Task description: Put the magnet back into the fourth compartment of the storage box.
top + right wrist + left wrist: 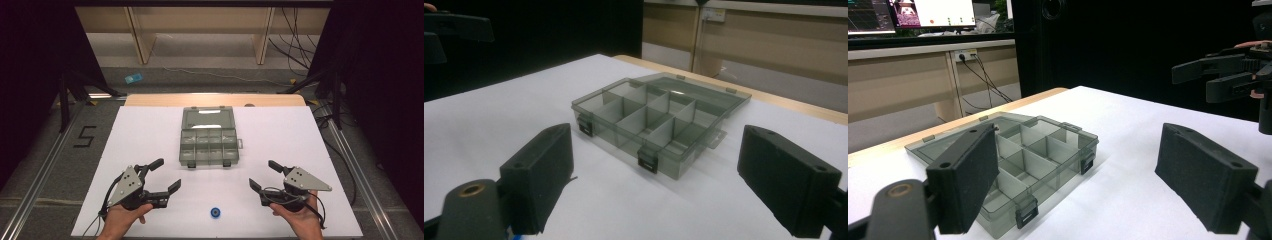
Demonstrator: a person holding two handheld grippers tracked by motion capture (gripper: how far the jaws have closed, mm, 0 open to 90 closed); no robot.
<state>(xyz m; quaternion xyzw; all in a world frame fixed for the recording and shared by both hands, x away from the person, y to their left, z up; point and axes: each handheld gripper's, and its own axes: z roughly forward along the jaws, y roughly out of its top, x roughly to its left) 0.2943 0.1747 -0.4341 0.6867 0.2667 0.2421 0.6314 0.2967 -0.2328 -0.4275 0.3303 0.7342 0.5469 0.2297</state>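
A smoky clear plastic organiser box (pixel 208 137) lies open in the middle of the white table (pixel 140 130), its lid laid flat on the far side and its divided compartments, which look empty, toward you. Your left gripper (pixel 161 176) hovers near the box's front left corner, and your right gripper (pixel 264 175) near its front right corner; both have their jaws spread wide with nothing between them. A small blue wheel-like part (pixel 216 213) sits well in front of the box, between your two hands and close to the table's near edge. The part is probably light, hard and smooth, so it may skid or roll; pinch it across its rim, squarely. The box looks light and stiff, with thin brittle walls and two dark latches (pixel 648 163) on its front wall, so it could slide if nudged. There is bare table on both sides of the box and in front of it.
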